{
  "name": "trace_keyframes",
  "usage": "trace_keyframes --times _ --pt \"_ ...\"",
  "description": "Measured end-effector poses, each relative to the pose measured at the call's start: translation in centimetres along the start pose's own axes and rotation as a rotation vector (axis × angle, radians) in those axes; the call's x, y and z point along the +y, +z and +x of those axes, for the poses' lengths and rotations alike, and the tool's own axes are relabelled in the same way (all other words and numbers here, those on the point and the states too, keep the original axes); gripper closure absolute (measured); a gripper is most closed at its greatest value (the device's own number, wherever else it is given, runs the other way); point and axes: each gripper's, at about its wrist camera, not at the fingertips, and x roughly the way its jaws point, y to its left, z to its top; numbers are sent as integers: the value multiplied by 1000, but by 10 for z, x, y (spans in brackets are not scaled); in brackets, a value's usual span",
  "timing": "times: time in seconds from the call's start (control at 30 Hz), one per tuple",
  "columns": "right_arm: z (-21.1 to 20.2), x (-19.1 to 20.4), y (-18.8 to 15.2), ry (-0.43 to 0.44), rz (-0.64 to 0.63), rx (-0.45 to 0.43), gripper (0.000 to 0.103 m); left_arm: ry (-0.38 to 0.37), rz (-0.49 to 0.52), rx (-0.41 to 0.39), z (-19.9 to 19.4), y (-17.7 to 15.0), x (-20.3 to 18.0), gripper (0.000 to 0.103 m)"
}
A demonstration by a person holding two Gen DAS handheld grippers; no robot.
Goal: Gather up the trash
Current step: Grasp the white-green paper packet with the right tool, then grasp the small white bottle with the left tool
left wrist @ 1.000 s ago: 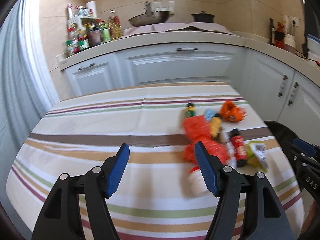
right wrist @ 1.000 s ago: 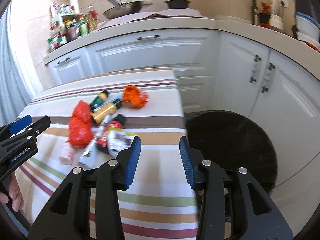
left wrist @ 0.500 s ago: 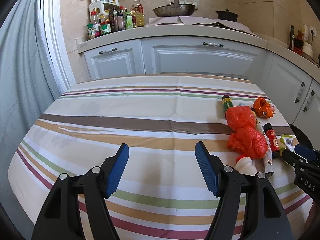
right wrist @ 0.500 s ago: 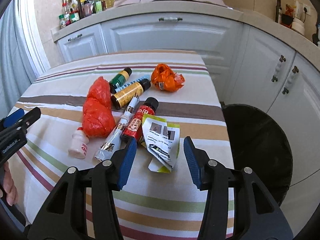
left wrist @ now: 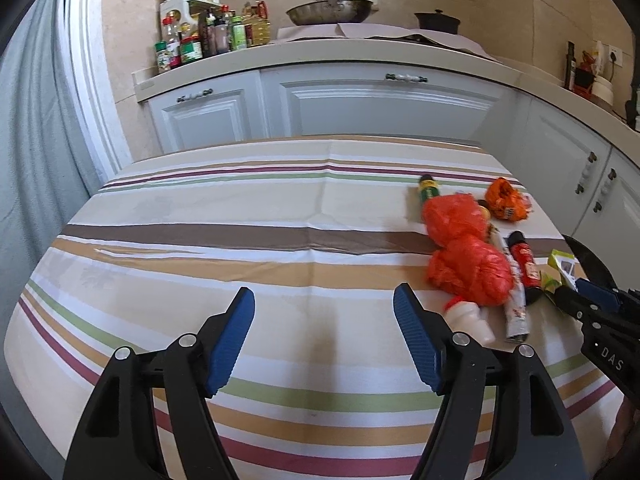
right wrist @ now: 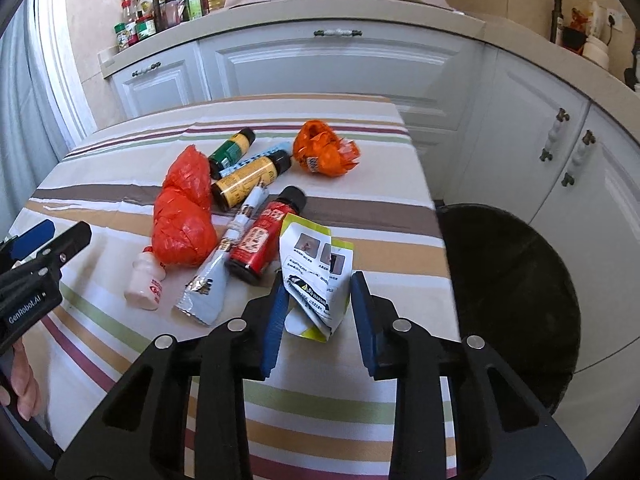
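Trash lies in a heap on the striped tablecloth (right wrist: 360, 208): two red plastic bags (right wrist: 180, 216), an orange wrapper (right wrist: 324, 152), a red bottle (right wrist: 264, 236), a yellow bottle (right wrist: 248, 180), a green bottle (right wrist: 230, 150), a silver tube (right wrist: 216, 280) and a small white bottle (right wrist: 144, 282). A crumpled white-and-green packet (right wrist: 316, 256) sits between the jaws of my right gripper (right wrist: 318, 276), which are closing around its edges. My left gripper (left wrist: 322, 292) is open over bare cloth, with the white bottle (left wrist: 470, 318) and red bags (left wrist: 464, 252) just right of it.
A black bin (right wrist: 508, 280) stands on the floor beside the table's right edge. White cabinets (right wrist: 332, 64) and a counter with spice jars (left wrist: 192, 44), a pan and a pot run behind. A curtain hangs at the left.
My right gripper has come down over the white-and-green packet and its jaws have narrowed around it. The trash heap has slid to the right in the left wrist view.
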Motion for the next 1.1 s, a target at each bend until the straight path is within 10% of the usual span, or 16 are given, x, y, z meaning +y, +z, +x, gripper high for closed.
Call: trace_keyframes --times 0.63,0.93,1.1 --pt "-20 -76 -20 -84 132 -52 72 -65 94 43 6 -9 -57 31" --pt "-19 -84 -26 -70 153 -54 72 -92 111 108 17 -15 -64 75" --pt "-21 -86 -27 -70 162 -62 72 -91 111 99 14 -16 -63 75"
